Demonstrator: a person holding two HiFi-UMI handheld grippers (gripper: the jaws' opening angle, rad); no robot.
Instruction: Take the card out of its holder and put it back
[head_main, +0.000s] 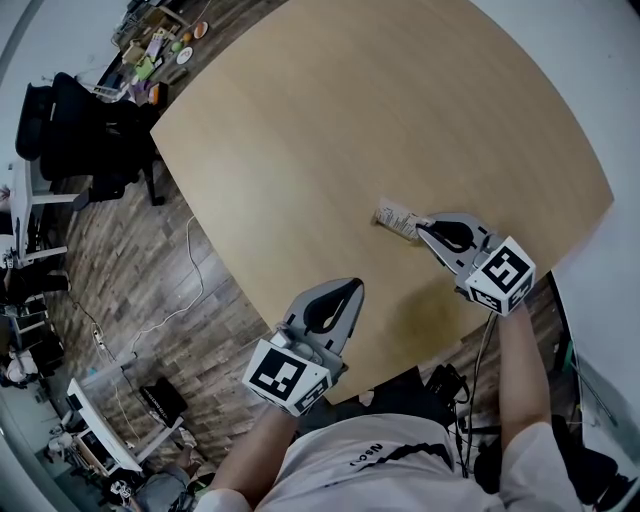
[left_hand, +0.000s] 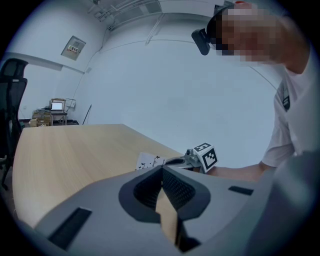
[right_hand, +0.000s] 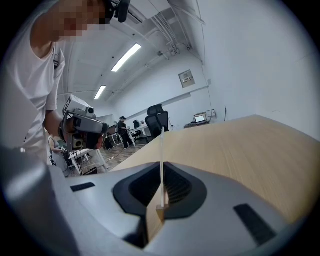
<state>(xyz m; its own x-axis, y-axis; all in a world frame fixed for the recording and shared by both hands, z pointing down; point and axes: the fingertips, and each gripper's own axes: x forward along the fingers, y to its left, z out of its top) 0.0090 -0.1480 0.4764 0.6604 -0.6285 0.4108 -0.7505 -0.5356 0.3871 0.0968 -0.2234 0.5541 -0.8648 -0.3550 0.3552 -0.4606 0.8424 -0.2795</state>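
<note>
A white card (head_main: 397, 217) with dark print sits on the round wooden table (head_main: 330, 130), right of centre, with a small wooden holder (head_main: 380, 216) at its left end. My right gripper (head_main: 420, 229) is shut on the card's near end. In the right gripper view the card (right_hand: 161, 160) runs edge-on between the jaws, down to the holder block (right_hand: 160, 214). My left gripper (head_main: 354, 288) is shut and empty, hanging near the table's front edge well left of the card. From the left gripper view the card (left_hand: 149, 161) shows beside the right gripper (left_hand: 175, 161).
The table's front edge (head_main: 400, 365) runs just under both grippers. A black office chair (head_main: 75, 130), desks and floor cables (head_main: 170, 310) lie off the table's left side. A person (right_hand: 122, 131) stands far back in the room.
</note>
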